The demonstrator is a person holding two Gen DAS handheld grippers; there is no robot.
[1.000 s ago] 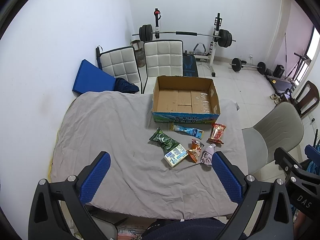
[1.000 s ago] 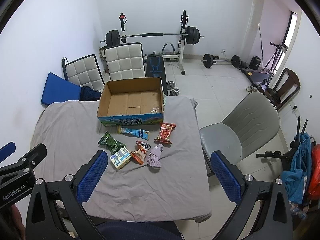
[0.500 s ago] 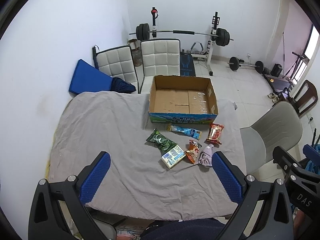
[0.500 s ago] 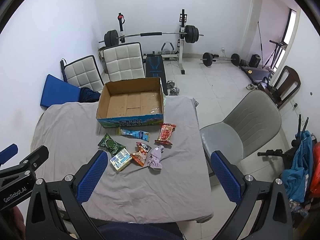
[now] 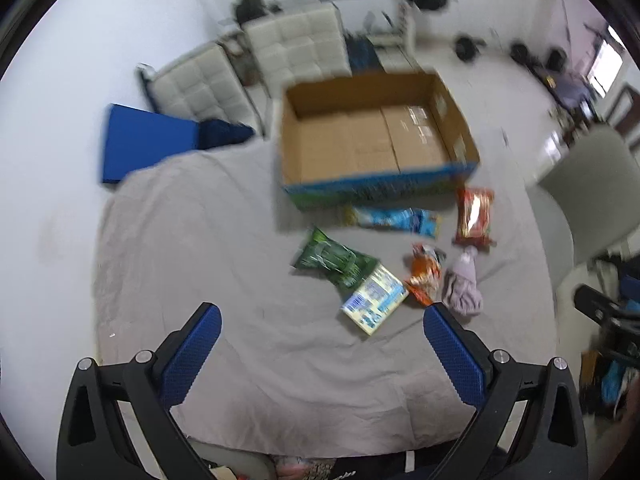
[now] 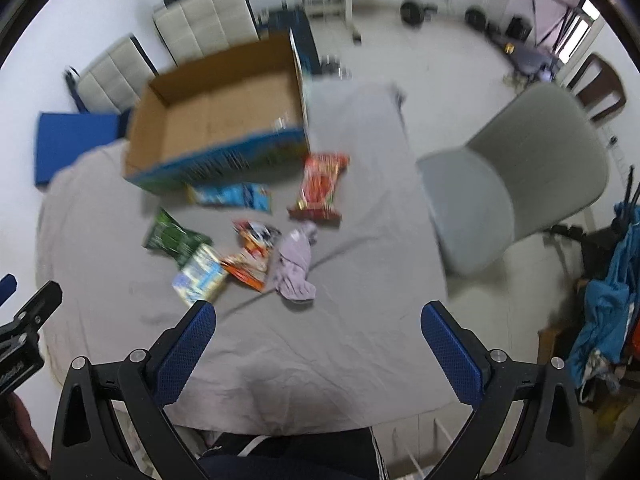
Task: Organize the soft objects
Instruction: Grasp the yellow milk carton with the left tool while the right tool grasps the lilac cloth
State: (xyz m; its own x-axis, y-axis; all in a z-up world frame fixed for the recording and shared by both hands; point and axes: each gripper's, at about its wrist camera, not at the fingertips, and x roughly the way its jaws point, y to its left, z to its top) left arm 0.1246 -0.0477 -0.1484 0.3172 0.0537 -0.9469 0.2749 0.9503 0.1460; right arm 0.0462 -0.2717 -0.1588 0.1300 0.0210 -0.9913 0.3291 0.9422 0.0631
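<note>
motion-blurred cardboard box (image 5: 376, 140), print on snack packets (image 6: 230, 196) unreadable

Grey chair (image 6: 516, 172) beside the table, two white padded chairs (image 5: 296, 46) (blurred) beyond, blue mat (image 5: 144, 140)

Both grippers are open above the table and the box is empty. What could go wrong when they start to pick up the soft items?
1. The orange packet touches the lilac cloth, so the right gripper might grab both together.
2. The yellow carton overlaps the green bag; lifting one may drag the other.
3. The grey table cover is loose and wrinkled; a low pinch by the left gripper could catch it and shift the cardboard box.
</note>
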